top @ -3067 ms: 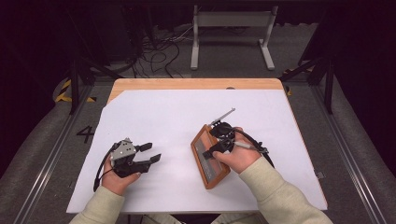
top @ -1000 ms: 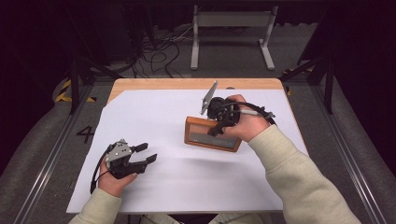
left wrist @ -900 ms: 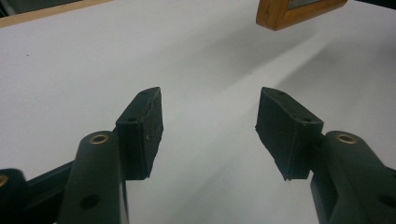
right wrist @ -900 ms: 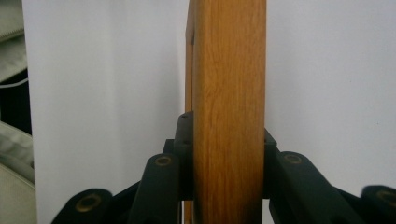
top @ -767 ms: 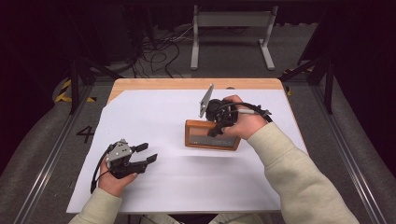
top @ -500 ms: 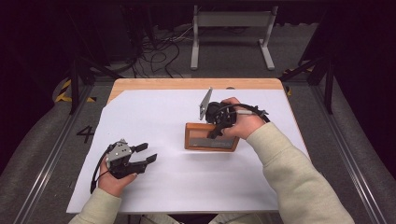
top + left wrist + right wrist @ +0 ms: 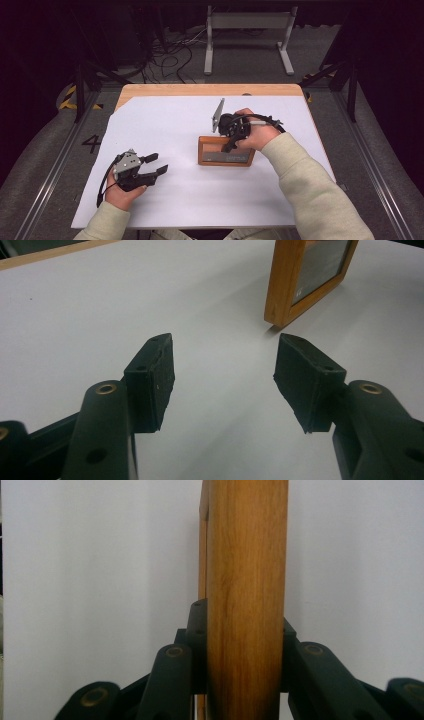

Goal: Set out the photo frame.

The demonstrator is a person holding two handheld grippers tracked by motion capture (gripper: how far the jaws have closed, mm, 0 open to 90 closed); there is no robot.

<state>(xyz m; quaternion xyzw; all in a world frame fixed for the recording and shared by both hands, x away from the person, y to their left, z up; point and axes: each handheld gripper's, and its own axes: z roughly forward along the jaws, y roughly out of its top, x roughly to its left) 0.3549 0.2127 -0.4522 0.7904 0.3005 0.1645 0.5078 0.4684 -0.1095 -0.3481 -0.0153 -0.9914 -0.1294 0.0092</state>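
Observation:
A wooden picture frame (image 7: 225, 151) with a dark glass pane stands on its long edge on the white table cover, right of centre. My right gripper (image 7: 231, 142) is shut on the frame's top rail (image 7: 246, 595), one jaw on each face. In the left gripper view the frame's corner (image 7: 285, 285) shows at the upper right, well ahead of the jaws. My left gripper (image 7: 156, 164) rests low at the front left of the table, open, with nothing between its fingers (image 7: 152, 377).
The white sheet (image 7: 165, 125) covers most of the wooden table (image 7: 200, 90). A grey plate (image 7: 218, 115) sticks up from the right gripper. Beyond the far edge stand a metal stand (image 7: 247, 30) and loose cables (image 7: 170, 52) on the floor.
The right gripper has carried the frame from the near middle towards the far right and tipped it up from flat onto its long edge. The left gripper has barely moved.

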